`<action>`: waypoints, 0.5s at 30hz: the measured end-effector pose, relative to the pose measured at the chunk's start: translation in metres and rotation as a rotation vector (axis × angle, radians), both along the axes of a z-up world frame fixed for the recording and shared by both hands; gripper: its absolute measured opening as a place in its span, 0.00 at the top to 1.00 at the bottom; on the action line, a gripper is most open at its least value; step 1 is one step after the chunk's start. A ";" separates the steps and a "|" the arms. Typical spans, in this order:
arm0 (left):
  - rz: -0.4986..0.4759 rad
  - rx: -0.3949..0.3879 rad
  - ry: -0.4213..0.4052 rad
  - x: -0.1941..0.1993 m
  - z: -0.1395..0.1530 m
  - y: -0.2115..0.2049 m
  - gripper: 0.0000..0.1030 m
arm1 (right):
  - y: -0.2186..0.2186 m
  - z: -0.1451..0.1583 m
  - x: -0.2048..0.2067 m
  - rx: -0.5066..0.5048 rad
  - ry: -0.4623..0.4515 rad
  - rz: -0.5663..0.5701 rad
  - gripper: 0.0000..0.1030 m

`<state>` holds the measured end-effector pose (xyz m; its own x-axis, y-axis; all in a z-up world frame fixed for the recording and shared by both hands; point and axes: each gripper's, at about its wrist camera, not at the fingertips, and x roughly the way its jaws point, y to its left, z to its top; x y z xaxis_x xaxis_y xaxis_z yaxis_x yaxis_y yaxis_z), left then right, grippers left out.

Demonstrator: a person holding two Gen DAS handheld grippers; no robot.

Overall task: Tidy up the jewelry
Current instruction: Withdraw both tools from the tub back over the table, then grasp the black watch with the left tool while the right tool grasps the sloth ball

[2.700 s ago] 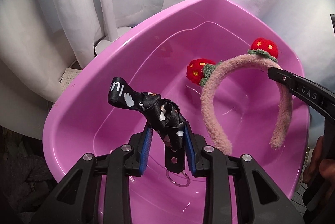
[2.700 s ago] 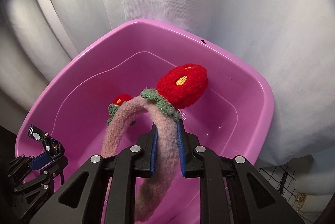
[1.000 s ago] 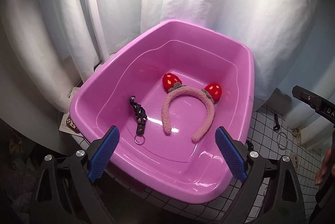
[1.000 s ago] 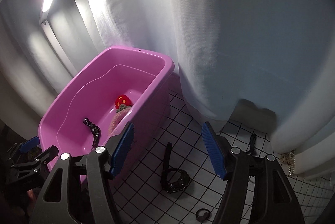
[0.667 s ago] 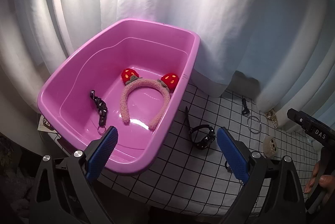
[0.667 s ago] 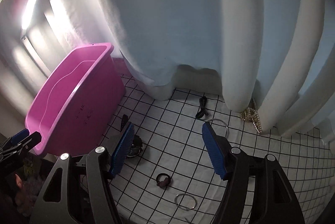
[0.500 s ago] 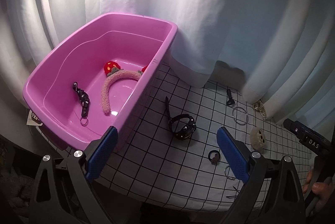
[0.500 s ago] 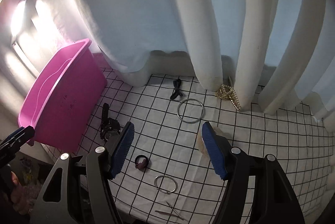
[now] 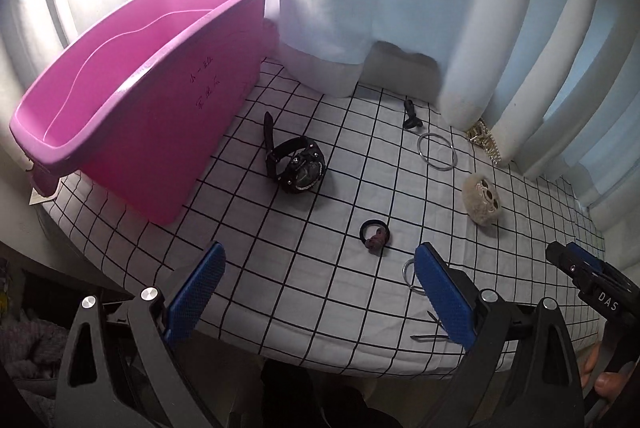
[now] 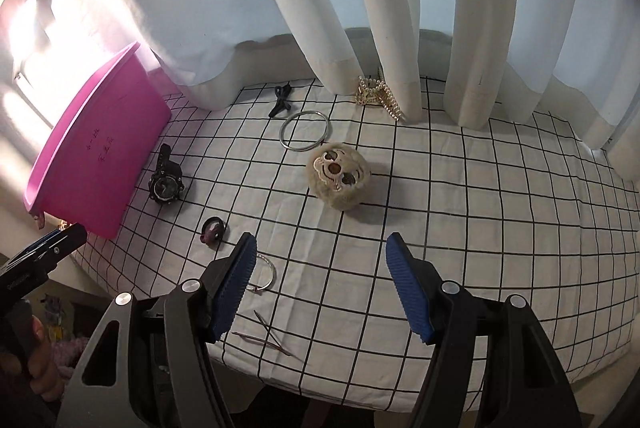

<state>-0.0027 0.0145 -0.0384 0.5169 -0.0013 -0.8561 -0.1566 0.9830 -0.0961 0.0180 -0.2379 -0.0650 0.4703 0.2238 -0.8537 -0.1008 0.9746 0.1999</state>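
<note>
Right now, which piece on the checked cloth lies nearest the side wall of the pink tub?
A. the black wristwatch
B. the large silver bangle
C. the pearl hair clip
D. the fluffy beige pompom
A: the black wristwatch lies just off the wall of the pink tub, while the fluffy beige pompom, the large silver bangle and the pearl hair clip by the curtain sit farther away.

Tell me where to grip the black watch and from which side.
Grip the watch across its round case, coming from above. It lies dial up on the checked cloth, so the case sides probably give the open left gripper two opposed faces. The strap trails toward the pink bin, thin and flat, likely harder to pinch.
</note>
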 end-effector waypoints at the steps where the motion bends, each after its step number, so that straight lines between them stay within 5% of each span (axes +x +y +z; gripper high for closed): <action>1: 0.005 0.005 0.013 -0.001 -0.007 -0.003 0.09 | 0.000 -0.006 -0.004 0.008 0.006 0.010 0.38; 8: 0.044 0.024 0.064 -0.003 -0.042 -0.005 0.09 | 0.000 -0.049 -0.024 0.048 0.062 0.017 0.38; 15: 0.010 0.051 0.035 0.021 -0.060 0.014 0.09 | 0.001 -0.060 -0.025 0.044 0.042 -0.127 0.38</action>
<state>0.0182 0.0285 -0.0984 0.4862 0.0480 -0.8725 -0.1689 0.9848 -0.0399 -0.0075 -0.2367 -0.1249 0.4611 0.2019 -0.8640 0.0324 0.9693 0.2438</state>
